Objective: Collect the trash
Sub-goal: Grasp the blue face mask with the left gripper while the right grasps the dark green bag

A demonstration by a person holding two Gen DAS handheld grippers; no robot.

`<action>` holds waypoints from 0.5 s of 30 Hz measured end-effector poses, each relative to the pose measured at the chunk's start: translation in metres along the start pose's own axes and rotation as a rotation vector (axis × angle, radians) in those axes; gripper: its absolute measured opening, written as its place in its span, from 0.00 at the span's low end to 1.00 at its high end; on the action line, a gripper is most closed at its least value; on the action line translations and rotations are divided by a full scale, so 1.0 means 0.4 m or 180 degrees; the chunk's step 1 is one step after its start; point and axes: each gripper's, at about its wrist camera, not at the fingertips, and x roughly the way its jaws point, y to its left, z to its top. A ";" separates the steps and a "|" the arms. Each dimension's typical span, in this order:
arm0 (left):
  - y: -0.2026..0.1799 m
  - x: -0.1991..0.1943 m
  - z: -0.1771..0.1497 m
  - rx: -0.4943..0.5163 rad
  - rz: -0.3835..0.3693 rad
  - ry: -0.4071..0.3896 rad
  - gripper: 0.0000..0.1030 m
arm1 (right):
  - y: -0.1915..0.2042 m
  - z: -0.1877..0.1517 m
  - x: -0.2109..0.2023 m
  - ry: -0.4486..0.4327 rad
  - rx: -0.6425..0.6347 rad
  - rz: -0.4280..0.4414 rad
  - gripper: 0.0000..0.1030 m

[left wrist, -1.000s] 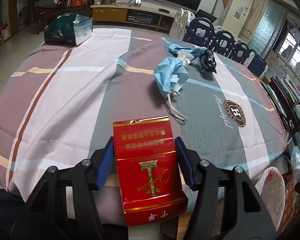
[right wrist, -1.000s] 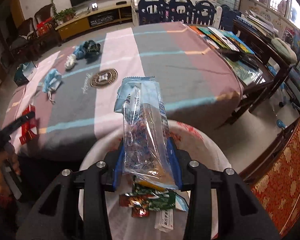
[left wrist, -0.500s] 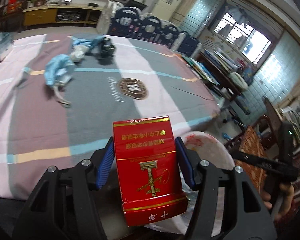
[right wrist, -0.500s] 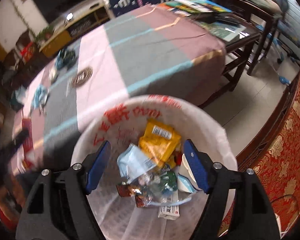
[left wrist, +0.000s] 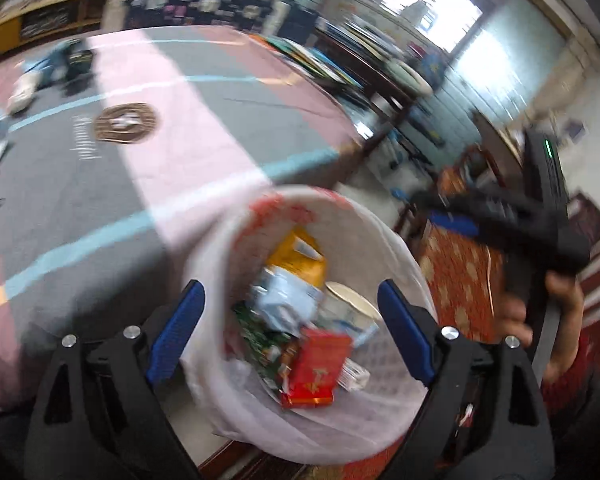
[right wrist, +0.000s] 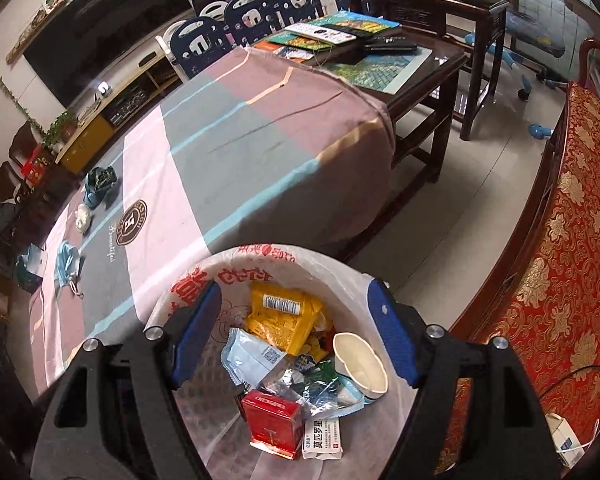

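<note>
- While the red cigarette pack lies inside the lined trash bin, among a yellow wrapper, a paper cup and a small medicine box, what is left to collect sits on the bench.
- Remaining trash there: a blue face mask, a crumpled white wad and a dark blue-green bundle, all well apart from the bin.
- These pieces look light, soft and limp; the mask will likely fold and dangle, so pinching its bunched cloth middle seems safer than its thin ear loops.
- The left claw hovers over the bin with its blue pads spread wide and nothing between them.
- The right claw is likewise wide and empty above the bin.
- In the left wrist view the picture is blurred, so fine detail on the bench cannot be told.
</note>
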 end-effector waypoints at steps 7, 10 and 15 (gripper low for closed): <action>0.369 -0.117 0.172 -0.0846 0.1714 -0.0608 0.88 | 0.054 0.007 0.035 0.0039 -0.0141 -0.0018 0.72; 0.489 -0.114 0.236 -0.1073 0.1883 -0.0523 0.89 | 0.096 0.021 0.061 0.0057 -0.0230 -0.0002 0.72; 0.585 -0.045 0.300 -0.1063 0.1734 -0.0344 0.79 | 0.218 0.057 0.120 0.0113 -0.0459 0.0127 0.72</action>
